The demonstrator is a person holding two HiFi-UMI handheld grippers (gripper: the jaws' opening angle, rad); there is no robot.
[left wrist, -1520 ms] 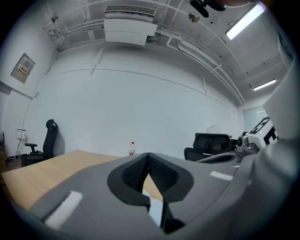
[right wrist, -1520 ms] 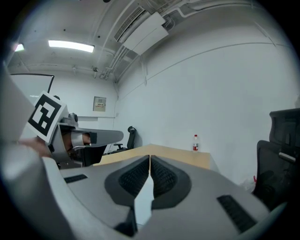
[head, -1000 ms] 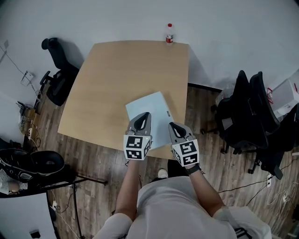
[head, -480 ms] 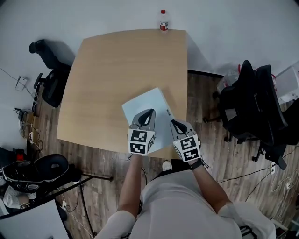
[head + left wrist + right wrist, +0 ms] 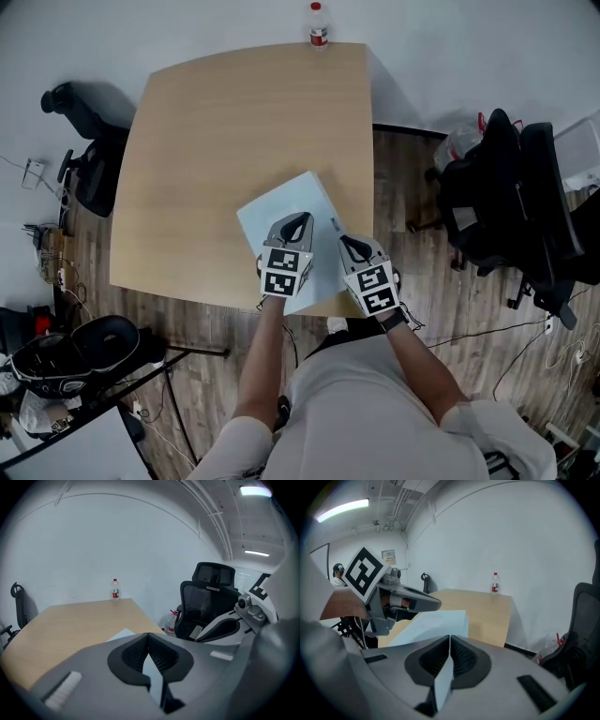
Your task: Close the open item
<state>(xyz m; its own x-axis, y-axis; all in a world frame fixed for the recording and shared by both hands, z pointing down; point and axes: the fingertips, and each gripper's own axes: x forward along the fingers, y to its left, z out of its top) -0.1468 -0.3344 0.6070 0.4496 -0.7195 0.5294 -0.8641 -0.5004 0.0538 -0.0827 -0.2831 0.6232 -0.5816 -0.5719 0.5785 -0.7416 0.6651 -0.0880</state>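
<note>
Overhead, both grippers hang side by side at the near edge of the counter. The left gripper has its fingers pressed together with nothing between them, and so has the right gripper; each gripper's own view shows the ribbed pads meeting at the tips.

A pale blue flat item lies on the counter, turned at an angle to its edges. It sits directly under the left fingers and runs ahead of them, while the right fingers point over its right edge. From the right gripper's view it lies ahead and to the left of those fingers, looking like one closed slab. I cannot tell whether either gripper touches it.

Far ahead of both fingers, a bottle stands upright at the counter's far edge. Off to the right of the right fingers stand black chairs on the wooden floor.
</note>
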